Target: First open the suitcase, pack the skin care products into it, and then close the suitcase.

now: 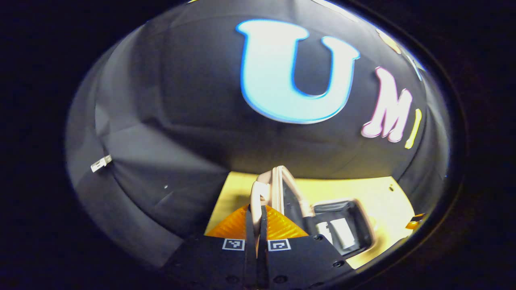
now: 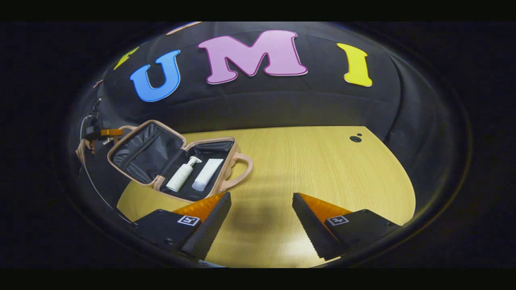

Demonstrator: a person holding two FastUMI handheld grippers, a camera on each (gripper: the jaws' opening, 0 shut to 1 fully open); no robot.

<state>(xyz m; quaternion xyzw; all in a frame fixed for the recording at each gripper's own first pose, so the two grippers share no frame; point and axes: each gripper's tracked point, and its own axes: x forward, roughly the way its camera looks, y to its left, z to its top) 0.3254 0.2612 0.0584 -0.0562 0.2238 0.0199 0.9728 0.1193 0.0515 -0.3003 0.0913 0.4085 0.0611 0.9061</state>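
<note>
A small beige suitcase (image 2: 231, 155) lies open on the wooden table, its lid (image 2: 145, 155) raised to the left. In its dark lined base lie a white pump bottle (image 2: 183, 173) and a white tube (image 2: 207, 174), side by side. My left gripper (image 1: 256, 219) is shut on the beige handle (image 1: 258, 193) at the top of the lid (image 1: 282, 189), which I see edge-on; the base with the white products (image 1: 342, 233) lies to its right. The right gripper view shows the left gripper (image 2: 105, 133) and a hand at the lid's far edge. My right gripper (image 2: 262, 219) hovers open over bare table, right of the suitcase.
The light wooden table (image 2: 322, 169) stretches to the right of the suitcase, with a small dark hole (image 2: 355, 139) near its far right corner. Black cloth walls close the booth behind and on both sides. A second handle (image 2: 244, 167) sticks out from the base toward the table's middle.
</note>
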